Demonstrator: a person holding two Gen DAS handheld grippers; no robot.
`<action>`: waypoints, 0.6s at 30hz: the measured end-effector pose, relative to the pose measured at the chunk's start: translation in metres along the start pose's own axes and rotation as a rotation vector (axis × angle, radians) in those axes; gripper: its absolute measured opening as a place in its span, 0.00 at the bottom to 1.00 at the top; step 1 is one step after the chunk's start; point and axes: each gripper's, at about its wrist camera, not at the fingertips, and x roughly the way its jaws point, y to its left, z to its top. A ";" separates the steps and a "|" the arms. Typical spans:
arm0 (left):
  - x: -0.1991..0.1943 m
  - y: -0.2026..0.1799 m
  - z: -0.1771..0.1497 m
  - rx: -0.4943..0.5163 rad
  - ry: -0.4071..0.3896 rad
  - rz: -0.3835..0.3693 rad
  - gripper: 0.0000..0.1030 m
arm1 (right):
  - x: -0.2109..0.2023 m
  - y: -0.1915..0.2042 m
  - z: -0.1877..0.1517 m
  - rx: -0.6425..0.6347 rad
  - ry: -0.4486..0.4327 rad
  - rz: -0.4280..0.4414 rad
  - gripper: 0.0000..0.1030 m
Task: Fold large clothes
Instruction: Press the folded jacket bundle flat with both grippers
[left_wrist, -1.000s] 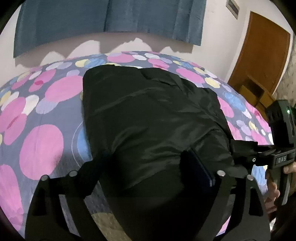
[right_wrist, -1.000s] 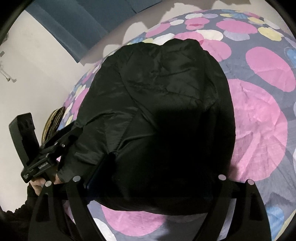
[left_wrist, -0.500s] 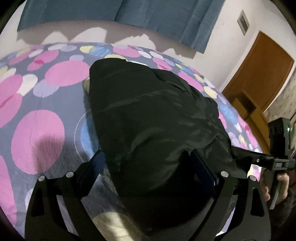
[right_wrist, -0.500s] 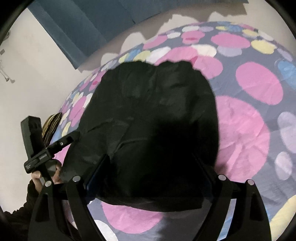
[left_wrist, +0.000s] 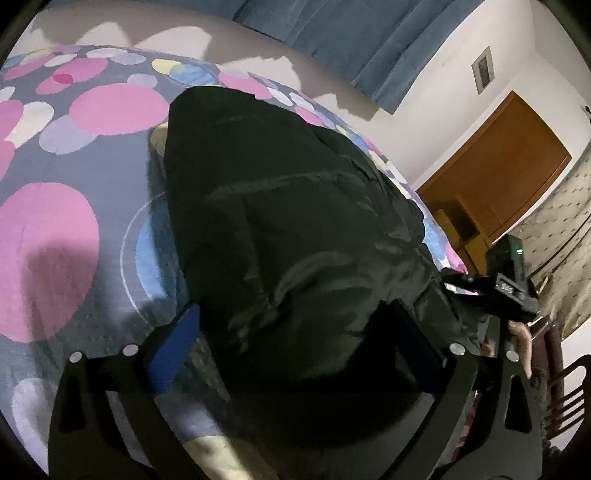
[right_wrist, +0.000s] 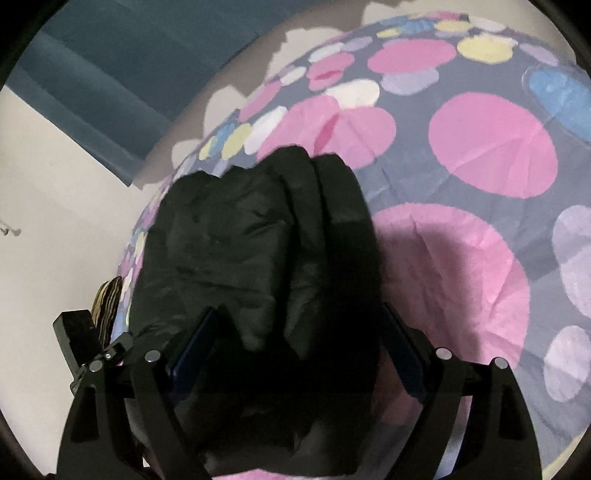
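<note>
Because the black padded jacket (left_wrist: 295, 229) looks soft, bulky and slick, grip a thick folded edge. It lies on the bed (left_wrist: 74, 155), its near end between both claws' fingers. Left claw (left_wrist: 291, 339) is opening, unclenched; right claw (right_wrist: 299, 343) stands released.

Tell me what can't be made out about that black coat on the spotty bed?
- Black coat, left wrist view: near edge hidden behind the left tool, whose jaws are opening.
- Right wrist view: near part of the coat lost in dark shadow between the right tool fingers.
- Both views: sleeves, zip and front cannot be told.
</note>
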 end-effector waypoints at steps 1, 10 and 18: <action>0.003 0.001 0.000 -0.001 0.002 -0.005 0.98 | 0.005 -0.002 0.000 0.001 0.011 0.006 0.84; 0.010 -0.001 0.002 0.006 0.011 0.013 0.98 | 0.033 -0.009 -0.002 0.001 0.093 0.096 0.89; 0.011 0.005 0.006 -0.022 0.022 0.002 0.98 | 0.036 0.005 -0.004 -0.061 0.093 0.099 0.90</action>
